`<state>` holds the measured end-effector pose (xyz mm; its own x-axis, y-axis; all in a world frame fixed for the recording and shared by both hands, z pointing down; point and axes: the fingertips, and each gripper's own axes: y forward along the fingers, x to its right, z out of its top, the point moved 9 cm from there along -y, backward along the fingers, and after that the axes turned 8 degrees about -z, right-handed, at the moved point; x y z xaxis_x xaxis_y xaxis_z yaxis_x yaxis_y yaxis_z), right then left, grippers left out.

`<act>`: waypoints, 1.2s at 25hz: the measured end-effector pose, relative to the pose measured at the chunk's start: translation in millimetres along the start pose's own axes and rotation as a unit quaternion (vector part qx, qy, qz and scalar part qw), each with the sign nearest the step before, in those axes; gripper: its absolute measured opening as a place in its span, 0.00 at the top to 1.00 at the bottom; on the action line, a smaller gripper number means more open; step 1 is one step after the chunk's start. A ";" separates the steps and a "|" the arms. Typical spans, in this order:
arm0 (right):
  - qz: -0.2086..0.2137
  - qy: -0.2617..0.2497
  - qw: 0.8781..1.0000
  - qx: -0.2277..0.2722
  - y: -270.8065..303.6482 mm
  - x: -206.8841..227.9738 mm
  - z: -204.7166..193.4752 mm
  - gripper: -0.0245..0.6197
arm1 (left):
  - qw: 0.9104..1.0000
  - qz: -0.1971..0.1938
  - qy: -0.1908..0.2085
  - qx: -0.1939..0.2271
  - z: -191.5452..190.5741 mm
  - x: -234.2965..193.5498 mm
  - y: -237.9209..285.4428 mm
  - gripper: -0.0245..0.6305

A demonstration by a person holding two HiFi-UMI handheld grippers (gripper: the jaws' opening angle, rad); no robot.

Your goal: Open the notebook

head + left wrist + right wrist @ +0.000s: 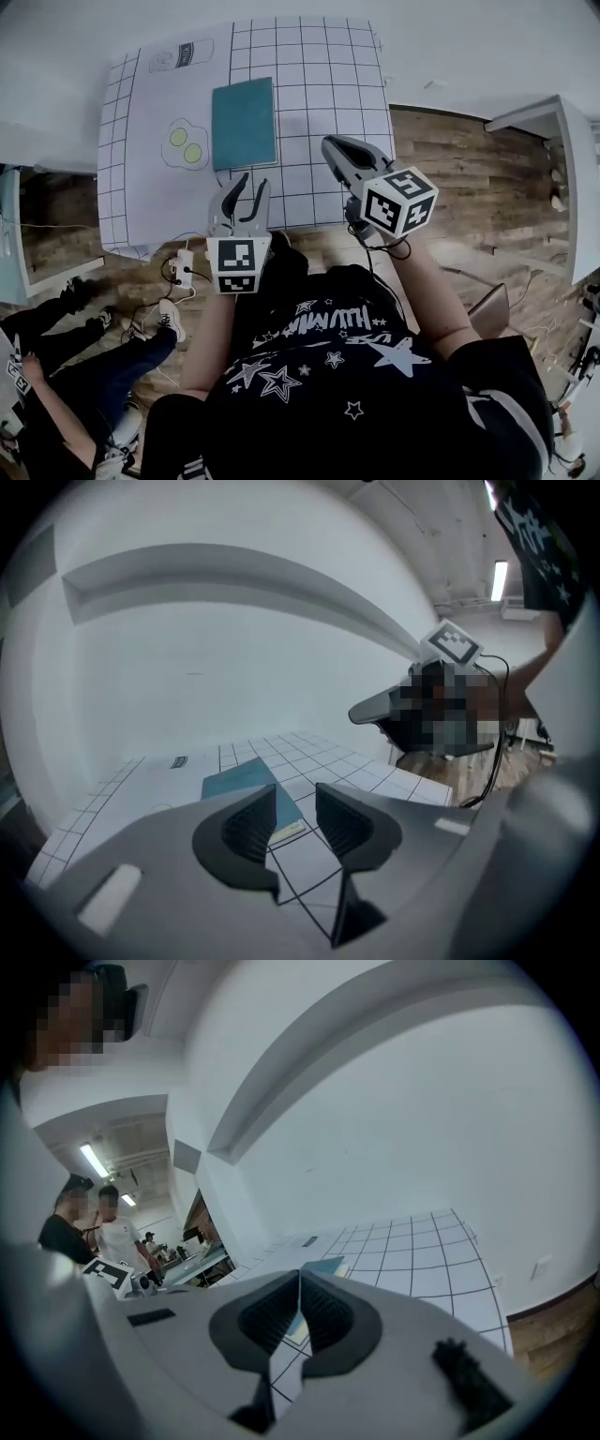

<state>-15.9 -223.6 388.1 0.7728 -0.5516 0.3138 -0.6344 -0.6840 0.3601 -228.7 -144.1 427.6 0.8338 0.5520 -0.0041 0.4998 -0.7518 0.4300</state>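
Right now, the teal notebook [244, 122] is lying closed and flat on the gridded mat [328, 84], its long axis running near to far. You are holding the left gripper [247, 190] just short of its near edge, jaws spread and empty. The right gripper [330, 146] is hovering off its right side, jaws pressed together on nothing. The left one is sitting nearer.
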 end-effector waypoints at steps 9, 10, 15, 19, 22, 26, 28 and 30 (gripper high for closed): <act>-0.068 0.019 0.997 -0.003 4.0 6.2 -10.7 0.94 | 0.990 -0.034 0.126 -0.047 -22.8 -6.5 54.2 0.65; -0.073 0.019 0.997 -0.002 3.6 5.3 -10.3 0.94 | 0.989 -0.035 0.136 -0.050 -24.5 -7.7 58.9 0.65; -0.087 0.018 0.996 -0.001 -3.0 3.3 -9.0 0.94 | 0.982 -0.033 0.173 -0.075 -33.0 -10.5 75.2 0.64; -0.102 0.030 0.994 0.005 -10.8 12.7 -6.0 0.94 | 0.971 -0.031 0.214 -0.098 -37.0 -6.4 86.8 0.63; -0.101 0.034 0.994 0.003 -15.5 19.6 -6.0 0.94 | 0.965 -0.017 0.233 -0.120 -38.5 -5.0 93.6 0.63; -0.100 0.046 0.994 -0.001 -19.2 36.1 -6.2 0.94 | 0.960 0.001 0.238 -0.147 -39.0 -5.3 102.0 0.63; -0.102 0.052 0.993 0.003 -20.2 44.9 -2.3 0.94 | 0.958 0.008 0.237 -0.161 -38.7 -5.9 106.0 0.63; -0.102 0.053 0.993 0.009 -19.8 51.3 3.8 0.94 | 0.955 0.014 0.242 -0.173 -38.5 -5.9 108.7 0.63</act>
<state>36.4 -240.1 393.7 0.8785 -0.3478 0.3275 -0.4637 -0.7855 0.4097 -188.3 -215.2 509.1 0.5980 0.6985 0.3930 0.3027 -0.6508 0.6963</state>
